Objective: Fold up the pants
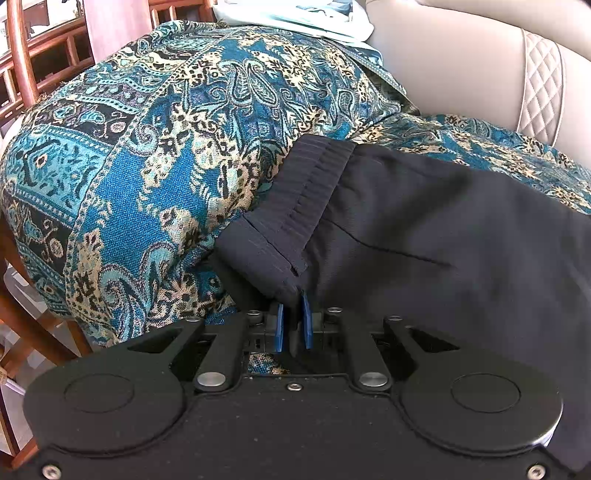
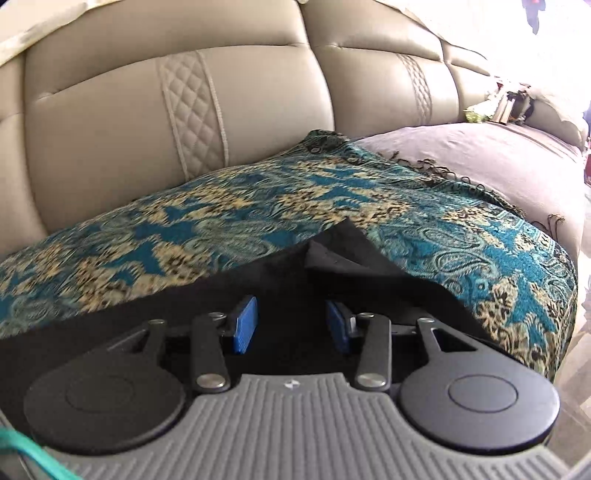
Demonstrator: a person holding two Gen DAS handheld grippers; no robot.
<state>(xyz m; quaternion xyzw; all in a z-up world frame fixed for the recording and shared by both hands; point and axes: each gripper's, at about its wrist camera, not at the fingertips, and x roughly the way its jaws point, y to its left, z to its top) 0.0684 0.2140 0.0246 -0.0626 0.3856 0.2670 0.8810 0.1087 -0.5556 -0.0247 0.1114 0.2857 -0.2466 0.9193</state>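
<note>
Presently catalogued: one pair of dark navy woven pants [image 1: 424, 229] with a ribbed elastic waistband [image 1: 306, 192], lying flat on a teal, cream and black paisley-patterned throw [image 1: 155, 155] that covers the seat of a beige leather sofa [image 2: 110, 122] with diamond-quilted strips.

Left gripper [image 1: 294, 325], black linkage with blue pads: pads pressed nearly together, pinching the near corner of the waistband, with a fold of fabric caught between them.

Right gripper [image 2: 291, 325], grey ribbed body with blue pads: pads spread wide apart, hovering over the dark cloth [image 2: 258, 273] at the pants' far end, where a corner is turned up into a small peak [image 2: 332, 254]; whether the pads touch the cloth cannot be told.

Also noted: reddish wooden chair frame [image 1: 22, 74] beside the throw; mauve sheet [image 2: 461, 155] on the neighbouring sofa seat; pale light-blue cloth [image 1: 295, 18] behind the throw.
</note>
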